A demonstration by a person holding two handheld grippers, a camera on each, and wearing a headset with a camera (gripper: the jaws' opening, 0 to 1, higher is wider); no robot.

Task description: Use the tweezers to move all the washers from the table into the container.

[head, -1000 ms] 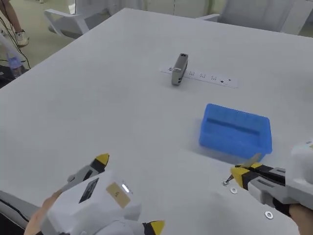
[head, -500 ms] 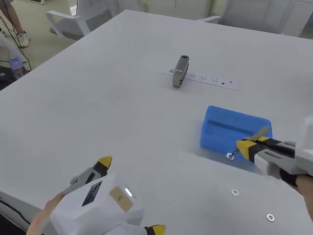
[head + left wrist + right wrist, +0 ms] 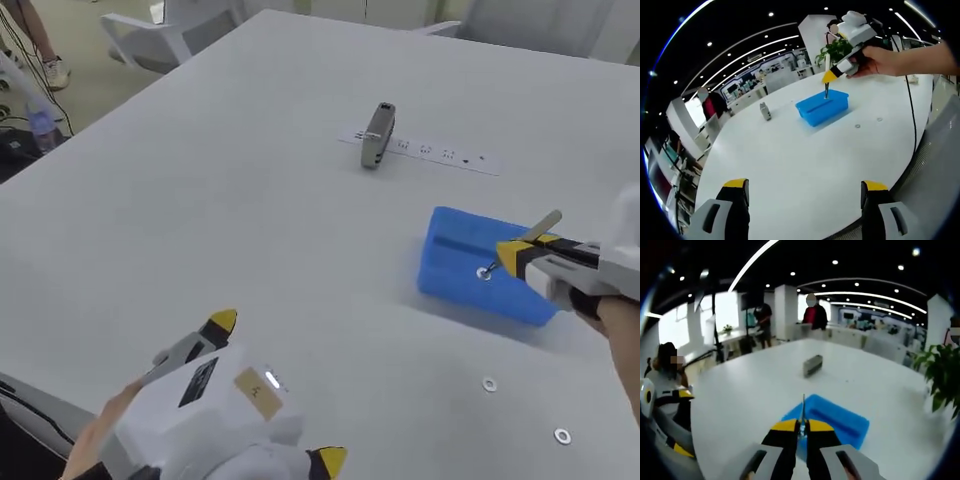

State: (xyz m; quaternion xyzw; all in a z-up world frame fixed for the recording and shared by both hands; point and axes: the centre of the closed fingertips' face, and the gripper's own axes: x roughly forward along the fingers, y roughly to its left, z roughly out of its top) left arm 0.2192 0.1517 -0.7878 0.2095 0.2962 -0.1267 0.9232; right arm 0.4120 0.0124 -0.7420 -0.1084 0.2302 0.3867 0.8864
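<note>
Jaws of right gripper [image 3: 515, 255] clamp tweezers [image 3: 803, 412], washer [image 3: 486, 272] at tip over blue container [image 3: 470, 295].
Drop step, I judge; next needs a slackened squeeze so the washer falls in. Left gripper [image 3: 273, 392] spread, idle lower left.

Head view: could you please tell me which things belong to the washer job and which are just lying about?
Job: right gripper, tweezers, held washer, blue container, loose washer, second loose washer.
Lying about: power strip, grey block, bottle.

The right gripper [image 3: 512, 258] hides part of the container [image 3: 458, 262].
</note>
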